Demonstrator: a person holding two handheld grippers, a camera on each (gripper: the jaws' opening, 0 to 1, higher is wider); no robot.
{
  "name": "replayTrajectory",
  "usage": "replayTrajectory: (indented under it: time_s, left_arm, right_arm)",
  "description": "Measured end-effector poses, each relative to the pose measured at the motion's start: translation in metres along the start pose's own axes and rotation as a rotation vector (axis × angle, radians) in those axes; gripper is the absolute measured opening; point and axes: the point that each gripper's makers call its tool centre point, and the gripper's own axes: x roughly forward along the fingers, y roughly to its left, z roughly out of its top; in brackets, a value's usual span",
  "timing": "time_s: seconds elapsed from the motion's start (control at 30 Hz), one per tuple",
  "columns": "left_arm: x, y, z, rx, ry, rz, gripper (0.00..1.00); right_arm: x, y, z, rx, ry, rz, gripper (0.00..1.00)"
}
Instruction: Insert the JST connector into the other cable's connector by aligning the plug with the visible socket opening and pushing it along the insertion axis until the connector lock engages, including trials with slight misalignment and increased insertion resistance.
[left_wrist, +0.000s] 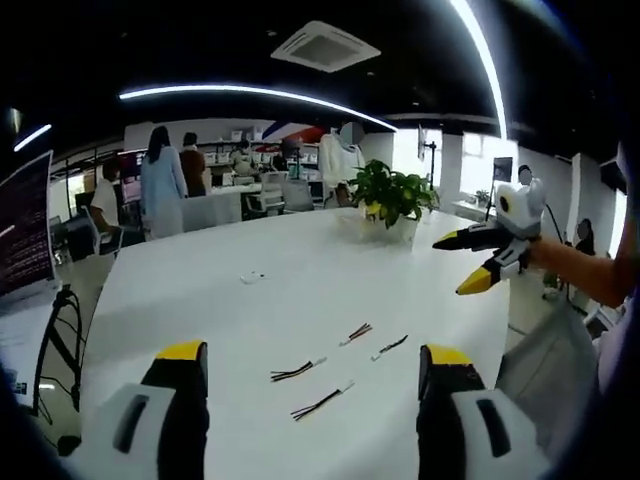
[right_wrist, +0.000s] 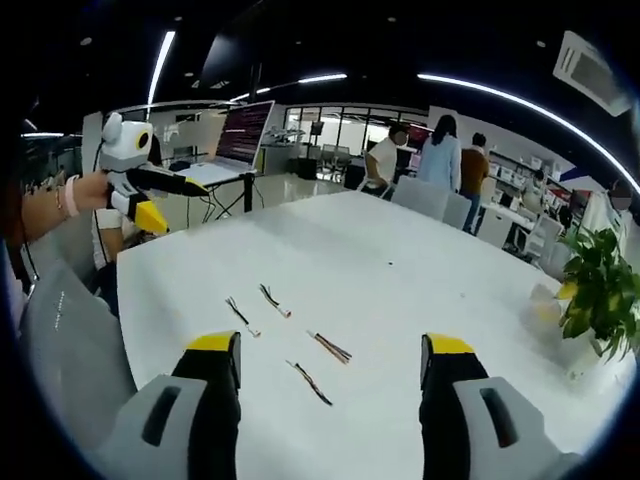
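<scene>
Several short JST cables lie loose on the white table (left_wrist: 200, 290): a black-wired one (left_wrist: 297, 371), one nearest me (left_wrist: 322, 402), a reddish one (left_wrist: 355, 333) and a dark one (left_wrist: 390, 346). My left gripper (left_wrist: 315, 352) is open above the table's near edge, with nothing between its yellow-tipped jaws. My right gripper (left_wrist: 472, 260) hovers in the air at the right, held by a hand, jaws apart. In the right gripper view the same cables (right_wrist: 240, 315) (right_wrist: 274, 298) (right_wrist: 330, 347) (right_wrist: 310, 381) lie ahead of the open right gripper (right_wrist: 330, 345). The left gripper (right_wrist: 155, 195) hangs at the far left, open.
A potted plant (left_wrist: 390, 195) stands at the table's far side, and a small white bit (left_wrist: 252, 276) lies mid-table. People (left_wrist: 160, 190) stand at desks behind. A laptop on a stand (right_wrist: 235, 140) sits beyond the table's left end.
</scene>
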Motion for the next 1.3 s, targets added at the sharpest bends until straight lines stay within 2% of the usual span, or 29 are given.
replayTrajectory:
  time_s: [0.27, 0.33, 0.4, 0.47, 0.8, 1.0, 1.03, 1.07, 1.1, 1.3]
  left_arm:
    - [0.005, 0.007, -0.006, 0.011, 0.02, 0.016, 0.85]
    - [0.007, 0.008, -0.008, 0.007, 0.024, 0.015, 0.84]
    - [0.009, 0.01, -0.01, 0.019, 0.033, 0.02, 0.84]
    - [0.012, 0.012, -0.014, 0.046, 0.055, 0.017, 0.84]
    - [0.025, 0.019, -0.01, 0.096, 0.063, -0.005, 0.84]
    - [0.036, 0.019, -0.012, 0.125, 0.073, -0.033, 0.84]
    - [0.038, 0.021, -0.014, 0.134, 0.081, -0.028, 0.84]
    - [0.041, 0.023, -0.019, 0.153, 0.105, -0.022, 0.84]
    - [0.043, 0.023, -0.022, 0.168, 0.117, -0.027, 0.84]
    - [0.053, 0.02, -0.029, 0.186, 0.138, -0.05, 0.84]
  right_arm:
    - [0.007, -0.006, 0.002, -0.006, -0.007, 0.013, 0.71]
    - [0.011, -0.002, 0.005, 0.028, -0.027, 0.04, 0.7]
    - [0.013, -0.003, 0.005, 0.027, -0.026, 0.038, 0.7]
    - [0.017, -0.005, 0.003, 0.012, -0.015, 0.039, 0.7]
    - [0.025, -0.005, -0.003, 0.001, 0.009, 0.064, 0.69]
    - [0.035, -0.005, -0.009, -0.015, 0.054, 0.094, 0.66]
    - [0.037, -0.006, -0.009, -0.018, 0.05, 0.096, 0.66]
    - [0.04, -0.005, 0.0, -0.049, -0.004, 0.108, 0.65]
    - [0.041, -0.005, 0.002, -0.054, -0.018, 0.108, 0.63]
    - [0.054, -0.004, -0.002, -0.046, 0.009, 0.13, 0.63]
